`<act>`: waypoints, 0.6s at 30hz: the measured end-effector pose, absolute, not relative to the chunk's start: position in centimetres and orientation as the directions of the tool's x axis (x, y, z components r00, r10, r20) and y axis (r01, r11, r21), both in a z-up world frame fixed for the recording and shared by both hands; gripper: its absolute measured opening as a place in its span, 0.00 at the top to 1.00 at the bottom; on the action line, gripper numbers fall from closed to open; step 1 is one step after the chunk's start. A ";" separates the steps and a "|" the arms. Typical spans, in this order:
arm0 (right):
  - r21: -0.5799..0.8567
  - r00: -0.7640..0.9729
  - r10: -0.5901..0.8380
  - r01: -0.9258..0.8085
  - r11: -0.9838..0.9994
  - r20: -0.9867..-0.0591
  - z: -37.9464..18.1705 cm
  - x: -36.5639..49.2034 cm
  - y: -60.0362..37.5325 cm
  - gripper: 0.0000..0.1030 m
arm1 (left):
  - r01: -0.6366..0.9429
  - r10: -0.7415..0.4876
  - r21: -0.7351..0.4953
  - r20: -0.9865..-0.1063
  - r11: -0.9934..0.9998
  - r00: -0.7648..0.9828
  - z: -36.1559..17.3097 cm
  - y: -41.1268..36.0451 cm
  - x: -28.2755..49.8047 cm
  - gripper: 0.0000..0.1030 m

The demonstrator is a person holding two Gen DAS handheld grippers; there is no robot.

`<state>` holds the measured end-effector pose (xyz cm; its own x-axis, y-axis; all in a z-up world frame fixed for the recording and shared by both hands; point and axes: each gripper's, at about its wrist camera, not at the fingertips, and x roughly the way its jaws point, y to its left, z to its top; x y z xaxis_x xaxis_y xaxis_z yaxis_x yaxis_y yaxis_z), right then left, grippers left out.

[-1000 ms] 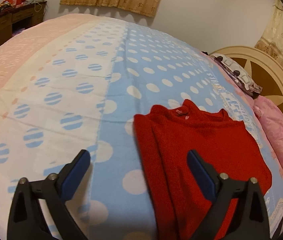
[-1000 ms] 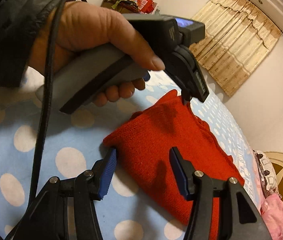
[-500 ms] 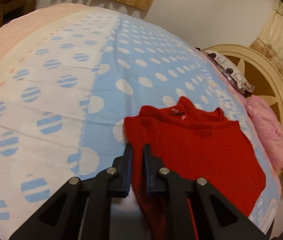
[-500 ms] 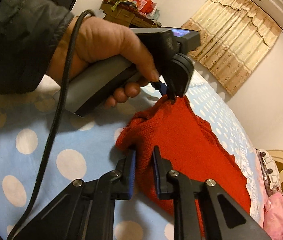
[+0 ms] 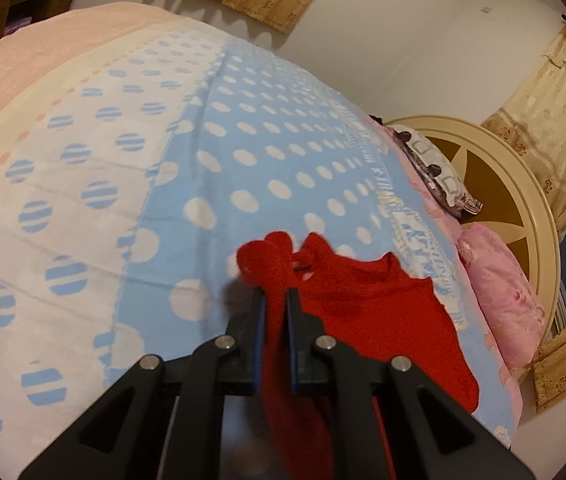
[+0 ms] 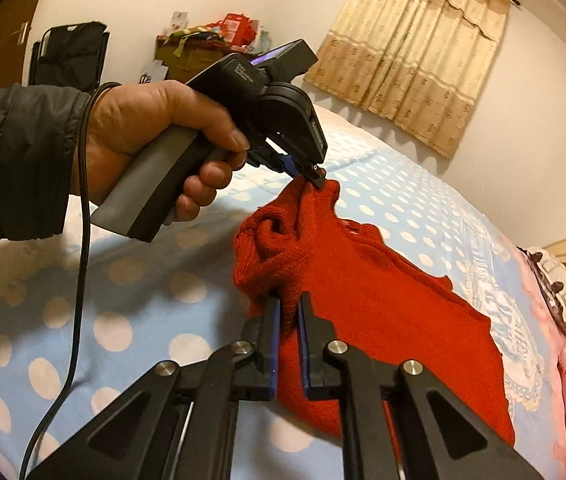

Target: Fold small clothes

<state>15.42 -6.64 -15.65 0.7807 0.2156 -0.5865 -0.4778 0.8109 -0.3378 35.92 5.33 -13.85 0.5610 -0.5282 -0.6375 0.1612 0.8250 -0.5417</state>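
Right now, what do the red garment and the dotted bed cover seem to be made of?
The red garment looks like knitted yarn, probably wool or acrylic: matte, with visible ribbed loops and a fuzzy edge. The dotted bed cover looks like a soft woven towel-like cotton, matte with a slight nap; the exact fibre cannot be told.

sweater (image 5: 379, 320): near hem cut by frame edge | headboard (image 5: 523, 184): half hidden behind pillows

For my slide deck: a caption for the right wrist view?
Both grippers pinch the red sweater's edge above the bed.
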 end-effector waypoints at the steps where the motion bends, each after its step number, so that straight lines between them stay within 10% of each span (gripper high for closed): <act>1: -0.328 0.782 0.218 -0.473 0.818 -0.584 -15.5 15.2 -6.9 0.94 | 0.167 -0.530 -0.541 -0.634 0.824 0.563 -13.6 5.0 36.0 0.91; 18: -0.204 0.834 0.170 -0.317 0.926 -0.524 -13.6 15.5 -14.5 0.94 | 0.285 -0.565 -0.502 -0.591 0.817 0.576 -9.0 -4.0 37.0 0.91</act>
<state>15.50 -14.50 -13.60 0.8344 0.1698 -0.5243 -0.3167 0.9263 -0.2041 37.02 -4.03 -9.02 0.5764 -0.5645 -0.5908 0.2853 0.8165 -0.5019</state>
